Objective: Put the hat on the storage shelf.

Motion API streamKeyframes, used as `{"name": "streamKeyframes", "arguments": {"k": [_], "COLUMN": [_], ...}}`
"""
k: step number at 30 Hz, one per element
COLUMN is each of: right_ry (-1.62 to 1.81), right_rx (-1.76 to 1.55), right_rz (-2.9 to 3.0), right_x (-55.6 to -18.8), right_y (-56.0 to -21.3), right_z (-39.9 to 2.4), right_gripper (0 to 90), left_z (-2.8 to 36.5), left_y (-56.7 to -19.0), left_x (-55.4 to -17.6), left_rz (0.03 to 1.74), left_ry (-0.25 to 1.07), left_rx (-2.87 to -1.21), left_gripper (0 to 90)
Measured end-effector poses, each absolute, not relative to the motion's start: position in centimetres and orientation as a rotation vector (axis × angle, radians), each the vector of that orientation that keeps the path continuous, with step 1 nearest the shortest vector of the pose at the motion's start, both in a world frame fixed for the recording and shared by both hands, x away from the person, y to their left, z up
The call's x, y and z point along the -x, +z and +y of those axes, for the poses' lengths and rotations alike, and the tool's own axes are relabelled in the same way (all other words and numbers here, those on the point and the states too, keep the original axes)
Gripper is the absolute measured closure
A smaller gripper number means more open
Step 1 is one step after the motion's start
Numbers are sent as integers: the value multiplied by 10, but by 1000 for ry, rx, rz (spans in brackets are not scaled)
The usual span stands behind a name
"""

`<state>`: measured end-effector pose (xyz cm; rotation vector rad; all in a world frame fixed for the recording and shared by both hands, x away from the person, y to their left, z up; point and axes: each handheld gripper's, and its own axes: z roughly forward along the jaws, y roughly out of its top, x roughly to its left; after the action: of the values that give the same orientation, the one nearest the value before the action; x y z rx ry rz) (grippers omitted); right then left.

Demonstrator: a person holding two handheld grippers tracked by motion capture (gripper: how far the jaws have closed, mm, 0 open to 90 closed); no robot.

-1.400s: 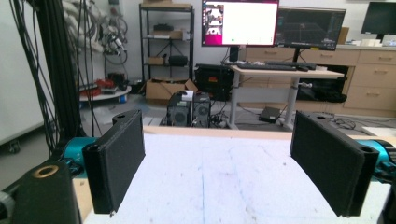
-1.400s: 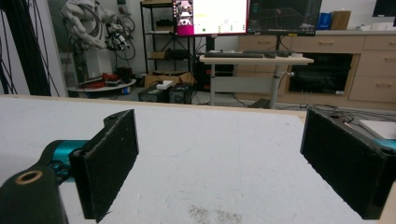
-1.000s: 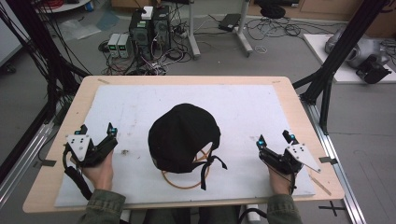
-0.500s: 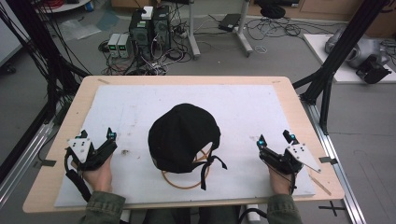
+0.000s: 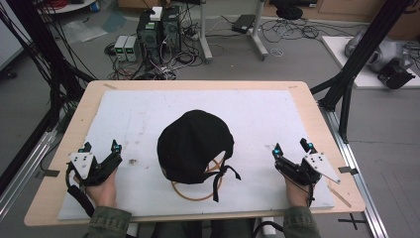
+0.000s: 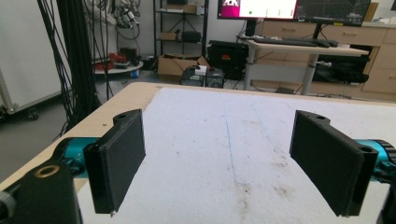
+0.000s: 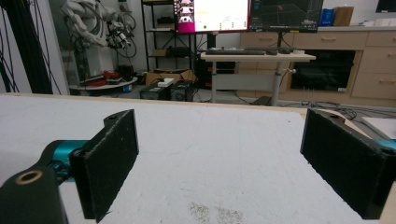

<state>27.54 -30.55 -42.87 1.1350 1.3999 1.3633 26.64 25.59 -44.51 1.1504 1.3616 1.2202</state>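
Nearest, left claw (image 5: 101,148) and right claw (image 5: 291,147) resting wide open and empty at the near edge of the white-padded wooden bench (image 5: 257,106). Between them, well apart from each: black fabric baseball cap (image 5: 194,145). Best approached from both sides, pinching the edges evenly.

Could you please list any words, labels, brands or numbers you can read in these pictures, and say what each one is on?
None can be read.
Monitors: on-screen text too small and blurred.
Black cap: no lettering visible.
Left gripper and right gripper: no legible markings.
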Motion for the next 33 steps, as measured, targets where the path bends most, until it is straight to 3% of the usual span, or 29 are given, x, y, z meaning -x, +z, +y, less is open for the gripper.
{"name": "streamKeyframes", "arguments": {"k": [33], "right_ry": [1353], "right_rx": [-1125], "right_rz": [1445], "right_x": [-277], "right_y": [-432], "right_z": [-304], "right_gripper": [104], "left_z": [247], "left_y": [-442], "left_x": [-264], "left_rz": [1258], "left_ry": [1182], "left_rx": [-1247], "left_gripper": [187]}}
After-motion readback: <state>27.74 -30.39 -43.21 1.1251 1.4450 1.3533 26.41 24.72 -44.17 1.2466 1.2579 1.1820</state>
